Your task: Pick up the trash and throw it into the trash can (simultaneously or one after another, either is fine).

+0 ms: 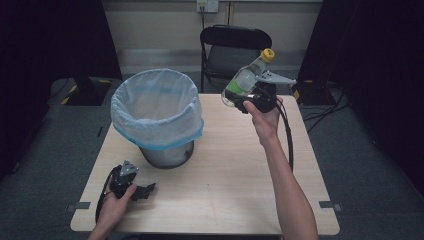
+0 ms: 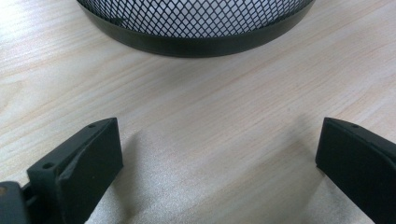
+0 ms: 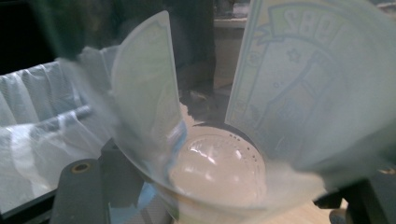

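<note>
Wooden worktop (image 1: pixel 225 170), light grain. Folding chair (image 1: pixel 234 50) behind its far edge. Mesh waste bin (image 1: pixel 157 117) w/ pale blue-trimmed liner stands ahead of the left gripper (image 2: pixel 215 158); its black base rim sits just beyond those jaws, nothing between. Left jaws wide apart, holding nothing, low over the worktop; the left hand (image 1: pixel 116 202) rests near the front-left edge. Right gripper (image 1: pixel 245 97) is raised near the worktop's far side, bin off to its left, well apart from the other gripper. Its jaws are closed round a clear plastic bottle (image 1: pixel 247 75), tilted, yellow cap up and away, green label band. In the right gripper view the bottle (image 3: pixel 219 140) sits between the jaws, base toward camera; label printing seen thru the plastic, reversed, blurred, digits not surely readable.
</note>
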The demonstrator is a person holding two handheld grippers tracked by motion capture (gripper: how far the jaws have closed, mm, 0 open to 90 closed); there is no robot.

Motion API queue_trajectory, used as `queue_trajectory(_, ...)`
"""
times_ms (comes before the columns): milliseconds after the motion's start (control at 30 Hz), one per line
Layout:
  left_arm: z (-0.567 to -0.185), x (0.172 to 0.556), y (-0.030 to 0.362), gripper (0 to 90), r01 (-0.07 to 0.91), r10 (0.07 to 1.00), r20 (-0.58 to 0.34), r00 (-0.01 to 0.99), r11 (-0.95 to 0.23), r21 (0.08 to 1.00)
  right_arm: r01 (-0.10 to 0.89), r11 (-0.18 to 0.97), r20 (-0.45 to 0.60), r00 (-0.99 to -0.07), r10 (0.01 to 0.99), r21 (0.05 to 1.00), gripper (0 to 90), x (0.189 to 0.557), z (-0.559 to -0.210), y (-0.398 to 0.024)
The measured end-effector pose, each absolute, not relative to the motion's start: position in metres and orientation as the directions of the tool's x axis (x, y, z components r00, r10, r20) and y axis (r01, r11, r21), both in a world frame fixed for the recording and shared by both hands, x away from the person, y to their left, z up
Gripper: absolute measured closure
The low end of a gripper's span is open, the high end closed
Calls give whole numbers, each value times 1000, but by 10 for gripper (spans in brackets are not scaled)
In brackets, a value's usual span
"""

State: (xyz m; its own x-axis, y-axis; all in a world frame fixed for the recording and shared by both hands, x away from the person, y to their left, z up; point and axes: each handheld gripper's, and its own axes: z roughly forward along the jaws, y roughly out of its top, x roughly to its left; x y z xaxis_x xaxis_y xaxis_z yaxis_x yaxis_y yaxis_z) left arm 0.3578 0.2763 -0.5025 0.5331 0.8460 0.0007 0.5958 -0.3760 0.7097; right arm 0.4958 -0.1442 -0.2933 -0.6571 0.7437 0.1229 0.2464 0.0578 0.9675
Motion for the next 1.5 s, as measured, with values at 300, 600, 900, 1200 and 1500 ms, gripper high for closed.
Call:
queue_trajectory(300, -503, 358, 276, 0, 596, 846, 0, 533, -375, 710, 201, 35, 117, -691, 713, 979, 280, 492, -273, -130)
queue_trajectory(600, -503, 358, 276, 0, 596, 846, 0, 532, -375, 710, 156, -8, 119, -717, 687, 988, 280, 489, -254, -120)
queue_trajectory(900, -502, 358, 276, 0, 596, 846, 2, 534, -377, 709, 134, -48, 132, -743, 656, 990, 280, 488, -241, -109)
queue_trajectory(1200, -502, 358, 276, 0, 596, 846, 1, 534, -377, 709, 120, -39, 120, -797, 592, 992, 279, 485, -226, -86)
queue_trajectory(1500, -502, 358, 276, 0, 596, 846, 1, 534, -377, 709, 127, -33, 124, -823, 555, 991, 279, 487, -221, -60)
